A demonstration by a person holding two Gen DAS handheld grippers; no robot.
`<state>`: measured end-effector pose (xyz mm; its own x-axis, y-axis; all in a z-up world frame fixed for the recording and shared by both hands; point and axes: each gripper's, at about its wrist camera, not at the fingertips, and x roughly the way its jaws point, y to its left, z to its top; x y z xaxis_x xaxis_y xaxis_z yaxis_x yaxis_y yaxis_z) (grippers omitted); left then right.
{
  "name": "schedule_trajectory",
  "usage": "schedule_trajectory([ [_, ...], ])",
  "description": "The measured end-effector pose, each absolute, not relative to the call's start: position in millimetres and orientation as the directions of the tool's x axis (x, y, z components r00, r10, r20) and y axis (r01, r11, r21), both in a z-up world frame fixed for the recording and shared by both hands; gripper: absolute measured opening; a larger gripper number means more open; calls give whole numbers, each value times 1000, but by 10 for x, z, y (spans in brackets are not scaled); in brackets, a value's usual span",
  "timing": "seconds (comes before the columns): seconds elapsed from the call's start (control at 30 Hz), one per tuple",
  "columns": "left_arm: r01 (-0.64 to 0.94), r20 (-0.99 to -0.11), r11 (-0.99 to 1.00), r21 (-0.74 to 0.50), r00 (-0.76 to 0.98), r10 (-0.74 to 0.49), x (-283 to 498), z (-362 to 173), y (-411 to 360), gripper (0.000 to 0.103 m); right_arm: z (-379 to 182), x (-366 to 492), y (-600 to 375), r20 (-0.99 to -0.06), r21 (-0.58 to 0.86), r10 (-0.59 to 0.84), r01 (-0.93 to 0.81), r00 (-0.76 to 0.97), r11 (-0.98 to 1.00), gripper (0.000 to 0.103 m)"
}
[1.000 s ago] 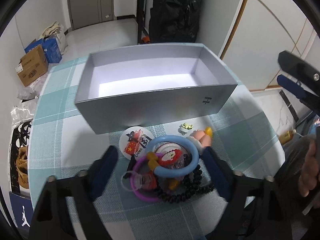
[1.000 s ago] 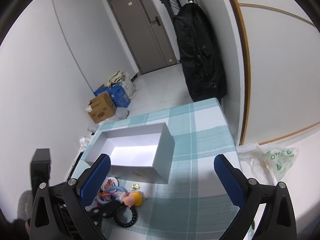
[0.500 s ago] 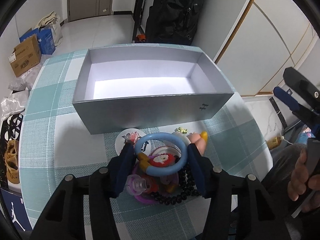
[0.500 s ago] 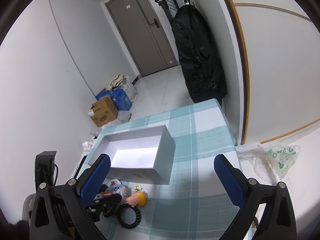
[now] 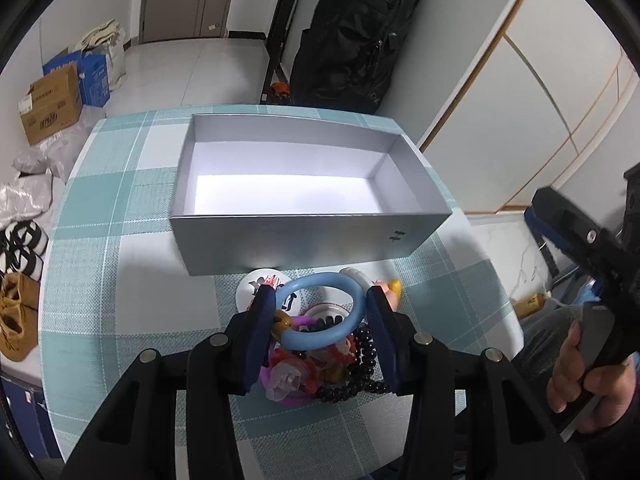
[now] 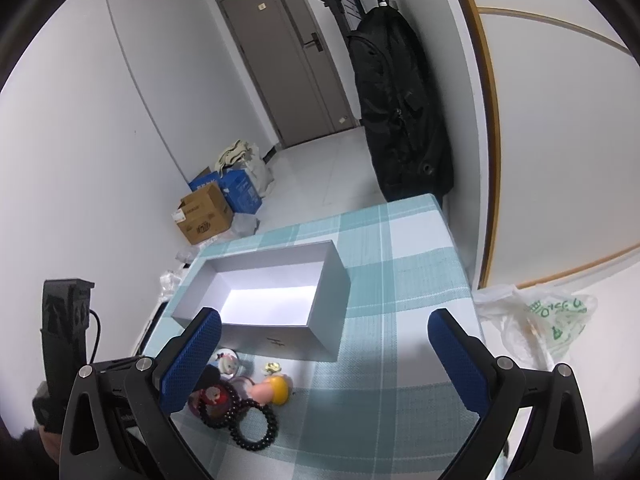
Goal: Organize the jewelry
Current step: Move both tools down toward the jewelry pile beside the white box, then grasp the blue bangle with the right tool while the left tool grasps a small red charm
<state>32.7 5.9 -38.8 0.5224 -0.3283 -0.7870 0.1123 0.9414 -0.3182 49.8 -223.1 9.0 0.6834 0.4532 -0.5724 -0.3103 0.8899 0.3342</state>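
Observation:
My left gripper (image 5: 320,312) is shut on a light blue ring bracelet (image 5: 352,300) and holds it above a pile of jewelry (image 5: 320,364) with a black bead bracelet (image 5: 360,384) and a purple ring. An open grey box (image 5: 304,236) stands just beyond the pile, empty inside. In the right wrist view the box (image 6: 332,300), a black bead bracelet (image 6: 254,426) and a small yellow-capped figure (image 6: 272,390) lie on the checked cloth. My right gripper (image 6: 324,364) is open and empty, held above the table to the right.
The table has a teal checked cloth (image 5: 88,276). A round white badge (image 5: 252,288) lies by the box front. Cardboard boxes (image 5: 50,104) and bags sit on the floor left. A black bag (image 5: 352,36) hangs beyond the table. A plastic bag (image 6: 540,320) lies right.
My left gripper has closed on the light blue ring and lifted it off the pile. The right gripper stays open and has risen slightly.

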Motion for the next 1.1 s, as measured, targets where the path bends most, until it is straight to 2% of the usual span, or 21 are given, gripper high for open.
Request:
schedule_trajectory([
  [0.13, 94, -768, 929, -358, 536, -350, 337, -362, 161, 39, 80, 478, -2205, -577, 319, 446, -314, 684, 894, 103],
  [0.17, 89, -761, 924, -372, 540, -359, 339, -355, 183, 21, 75, 481, -2199, -579, 318, 446, -314, 683, 895, 103],
  [0.2, 89, -751, 915, -394, 542, -376, 345, -350, 213, 9, 66, 480, -2186, -582, 316, 446, -317, 680, 894, 103],
  [0.23, 88, -748, 907, -412, 536, -391, 361, -350, 236, 6, 60, 479, -2173, -585, 315, 447, -319, 677, 894, 103],
  [0.43, 29, -743, 880, -475, 523, -418, 466, -448, 356, 6, 15, 476, -2066, -604, 278, 443, -345, 663, 896, 103],
  [0.6, 23, -674, 816, -578, 550, -493, 418, -338, 533, 7, 15, 449, -1989, -603, 267, 457, -374, 654, 888, 103],
  [0.67, 9, -664, 804, -594, 558, -498, 382, -295, 624, 14, -1, 443, -1947, -610, 268, 470, -391, 638, 880, 103],
  [0.83, -50, -729, 860, -508, 557, -398, 221, -276, 744, 24, -97, 474, -1808, -627, 376, 582, -453, 518, 808, 103],
  [0.9, -60, -742, 869, -491, 553, -380, 139, -272, 754, 34, -134, 502, -1717, -616, 446, 647, -478, 449, 757, 103],
  [0.97, -60, -753, 883, -466, 552, -360, 90, -283, 759, 56, -188, 561, -1567, -612, 512, 703, -496, 363, 701, 103],
  [1.07, -58, -768, 903, -426, 551, -327, 43, -303, 771, 59, -303, 647, -1353, -633, 555, 721, -485, 280, 676, 101],
  [1.1, -56, -776, 908, -416, 543, -322, 30, -325, 773, 59, -389, 688, -1257, -643, 576, 725, -467, 248, 671, 94],
])
